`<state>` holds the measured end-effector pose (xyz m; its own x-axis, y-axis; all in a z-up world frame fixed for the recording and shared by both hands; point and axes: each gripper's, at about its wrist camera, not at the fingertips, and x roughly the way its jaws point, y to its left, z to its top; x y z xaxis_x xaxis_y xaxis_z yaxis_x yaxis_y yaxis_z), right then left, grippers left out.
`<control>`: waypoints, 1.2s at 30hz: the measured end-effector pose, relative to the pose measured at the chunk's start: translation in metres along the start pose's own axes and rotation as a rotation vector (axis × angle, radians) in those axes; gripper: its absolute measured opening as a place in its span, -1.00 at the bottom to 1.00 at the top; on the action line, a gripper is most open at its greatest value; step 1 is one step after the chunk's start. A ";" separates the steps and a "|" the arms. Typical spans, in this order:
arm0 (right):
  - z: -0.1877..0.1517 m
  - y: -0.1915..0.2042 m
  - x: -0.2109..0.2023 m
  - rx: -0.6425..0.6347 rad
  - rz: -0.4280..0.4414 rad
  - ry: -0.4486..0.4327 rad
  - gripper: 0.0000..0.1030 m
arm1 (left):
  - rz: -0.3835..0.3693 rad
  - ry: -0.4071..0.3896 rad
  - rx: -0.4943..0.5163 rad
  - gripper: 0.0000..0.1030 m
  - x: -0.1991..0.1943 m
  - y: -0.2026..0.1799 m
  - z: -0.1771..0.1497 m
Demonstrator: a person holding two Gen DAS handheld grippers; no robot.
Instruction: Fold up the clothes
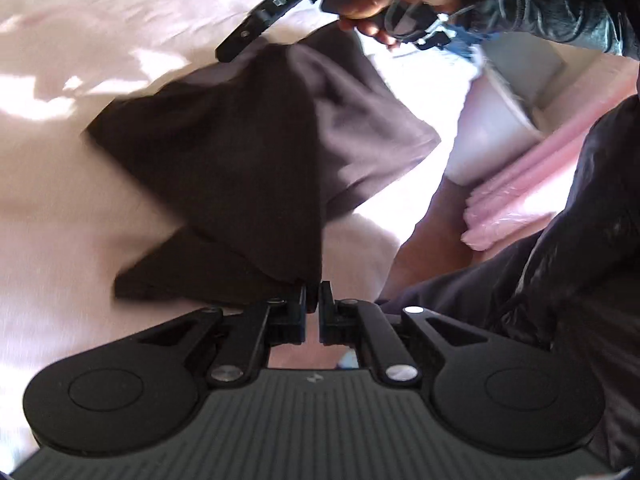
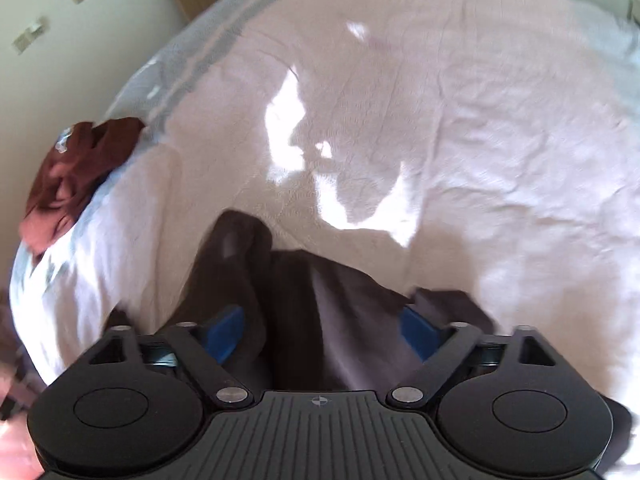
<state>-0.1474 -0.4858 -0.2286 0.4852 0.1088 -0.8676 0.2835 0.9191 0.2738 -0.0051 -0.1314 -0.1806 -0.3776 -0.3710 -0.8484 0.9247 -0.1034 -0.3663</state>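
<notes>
Dark brown cloth (image 1: 248,168) hangs crumpled and blurred in my left wrist view, stretched over the pale pink bed (image 1: 60,220). My left gripper (image 1: 313,300) is clenched on its near corner, fingers nearly together. Far off, a hand (image 1: 372,0) holds the right gripper (image 1: 276,12) at the cloth's far edge.

From my right wrist view, the same cloth (image 2: 320,320) drapes in folds between the blue pads (image 2: 226,334) of my right gripper (image 2: 320,332), which stand wide apart, so it grips nothing. A rust-red garment (image 2: 76,176) lies bunched at the bed's (image 2: 480,120) left edge.
</notes>
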 end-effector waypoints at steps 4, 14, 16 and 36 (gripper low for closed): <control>0.010 0.036 0.064 -0.051 0.022 0.117 0.79 | -0.018 0.051 -0.001 -0.95 0.002 -0.003 -0.013; -0.008 0.045 0.048 -0.072 -0.007 0.119 -0.56 | -0.094 0.092 0.039 -0.98 -0.003 -0.005 -0.030; -0.008 0.037 0.030 -0.006 0.035 0.080 -0.65 | -0.033 0.020 0.004 -0.92 -0.013 0.014 -0.022; -0.013 -0.023 -0.264 0.150 0.151 -0.703 -0.69 | 0.044 -0.278 0.202 -0.69 -0.095 -0.025 0.081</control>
<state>-0.2928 -0.5303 -0.0115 0.9297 -0.0846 -0.3584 0.2569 0.8462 0.4668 0.0117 -0.1686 -0.0593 -0.3353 -0.6132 -0.7152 0.9411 -0.2522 -0.2251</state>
